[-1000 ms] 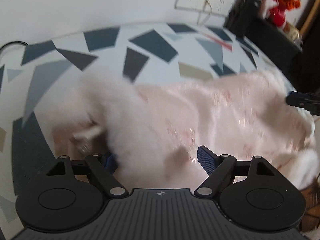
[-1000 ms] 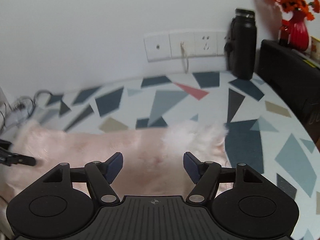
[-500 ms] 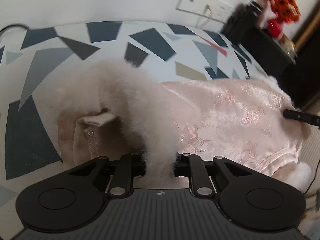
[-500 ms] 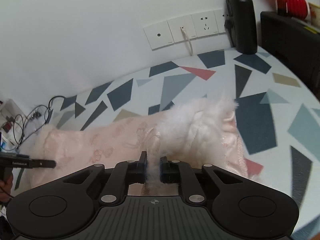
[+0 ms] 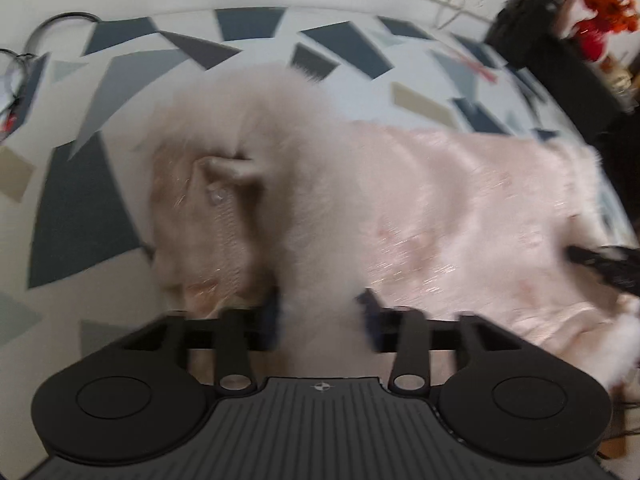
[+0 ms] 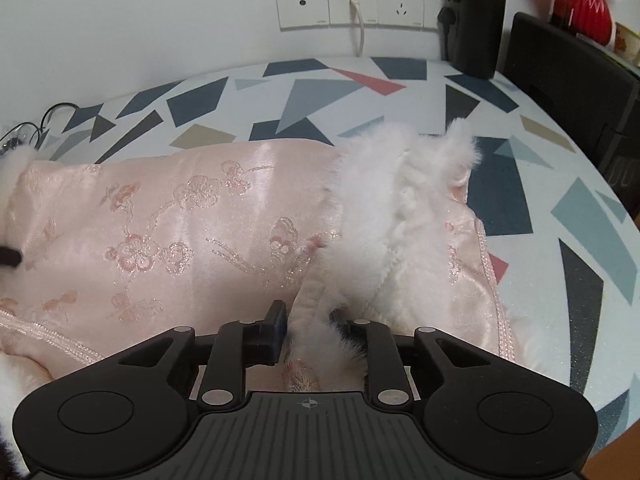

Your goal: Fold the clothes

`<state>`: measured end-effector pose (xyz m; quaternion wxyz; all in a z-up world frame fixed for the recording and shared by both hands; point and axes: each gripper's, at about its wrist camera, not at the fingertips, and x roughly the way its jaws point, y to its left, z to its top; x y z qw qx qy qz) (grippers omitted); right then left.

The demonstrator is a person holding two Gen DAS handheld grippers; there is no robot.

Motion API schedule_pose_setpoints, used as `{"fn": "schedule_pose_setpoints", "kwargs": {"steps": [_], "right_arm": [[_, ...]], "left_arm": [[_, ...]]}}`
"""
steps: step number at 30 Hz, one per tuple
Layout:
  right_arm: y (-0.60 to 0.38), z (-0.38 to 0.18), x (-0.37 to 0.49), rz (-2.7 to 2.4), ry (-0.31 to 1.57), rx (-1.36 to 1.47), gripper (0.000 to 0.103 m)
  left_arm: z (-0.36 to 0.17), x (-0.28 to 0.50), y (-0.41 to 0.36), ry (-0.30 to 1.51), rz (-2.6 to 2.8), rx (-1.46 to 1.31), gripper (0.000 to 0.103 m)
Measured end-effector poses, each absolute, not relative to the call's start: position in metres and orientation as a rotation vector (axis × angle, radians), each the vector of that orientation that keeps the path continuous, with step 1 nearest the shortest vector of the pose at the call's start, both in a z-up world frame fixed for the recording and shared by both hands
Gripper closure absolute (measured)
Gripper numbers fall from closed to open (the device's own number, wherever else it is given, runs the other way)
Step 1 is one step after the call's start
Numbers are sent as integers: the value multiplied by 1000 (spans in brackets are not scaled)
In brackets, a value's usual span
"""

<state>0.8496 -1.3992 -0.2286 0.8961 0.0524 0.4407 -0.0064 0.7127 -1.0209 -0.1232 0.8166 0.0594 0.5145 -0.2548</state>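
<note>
A pink satin garment (image 5: 460, 200) (image 6: 160, 220) with embroidered blossoms and white fur trim (image 5: 312, 200) (image 6: 392, 184) lies across the patterned table (image 6: 320, 92). At its left end, my left gripper (image 5: 320, 316) has its jaws opening, and a thick band of fur fills the gap between them. At the right end, my right gripper (image 6: 310, 324) is low over the cloth with its jaws opening. A furry hem edge stands between them, and fur hides the right pad. Each view shows the other gripper's dark fingertip (image 5: 600, 260) (image 6: 10, 258) at the garment's far end.
Wall sockets (image 6: 352, 4) with a white cable are at the back. A black bottle (image 6: 480, 20), a black box (image 6: 568, 80) and a red vase (image 6: 588, 12) stand at the back right. Loose wires (image 6: 24, 132) lie at the table's far left.
Both grippers were clamped on the fur trim half a second ago; now their jaws have parted. The right gripper has sunk closer to the garment. The left view has become blurred.
</note>
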Motion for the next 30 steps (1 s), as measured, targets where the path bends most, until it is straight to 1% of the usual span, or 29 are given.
{"fn": "schedule_pose_setpoints", "kwargs": {"steps": [1,2,3,5,9,11,13,14,16,18,20,22,23,24,27,30], "right_arm": [[-1397,-227,849,-35,921,97,73],[-1395,-225,848,-59,929,83,65],[-1395,-221,847,-74,928,79,61],[-1393,-210,842,-93,901,86,47],[-1382,-180,837,-56,772,111,35],[-1368,-174,843,22,749,100,24],[-1352,-179,850,85,774,55,23],[-1344,-184,852,107,798,27,22],[-1329,-195,853,149,850,-28,21],[-1320,-207,848,191,898,-65,15],[-1313,-221,842,191,929,-96,13],[-1314,-229,838,178,930,-79,9],[-1316,-232,838,170,932,-60,8],[-1318,-234,838,165,933,-47,7],[-1318,-238,837,157,922,-47,2],[-1319,-241,839,150,923,-33,1]], "left_arm": [[-120,708,-1022,1082,-540,150,37],[-116,705,-1021,1068,-544,155,35],[-112,701,-1020,1053,-548,159,35],[-99,699,-1015,1013,-552,128,35],[-67,699,-1015,911,-585,66,35],[-54,698,-1027,861,-637,79,35],[-55,694,-1045,858,-696,138,34],[-56,692,-1054,857,-726,168,33],[-73,682,-1070,892,-772,238,29],[-92,671,-1084,930,-808,312,29],[-114,660,-1092,971,-803,385,29],[-129,652,-1091,962,-779,405,23],[-130,650,-1089,948,-768,394,18],[-133,652,-1088,955,-757,373,15],[-138,658,-1082,988,-730,286,9],[-138,651,-1083,951,-707,306,1]]}}
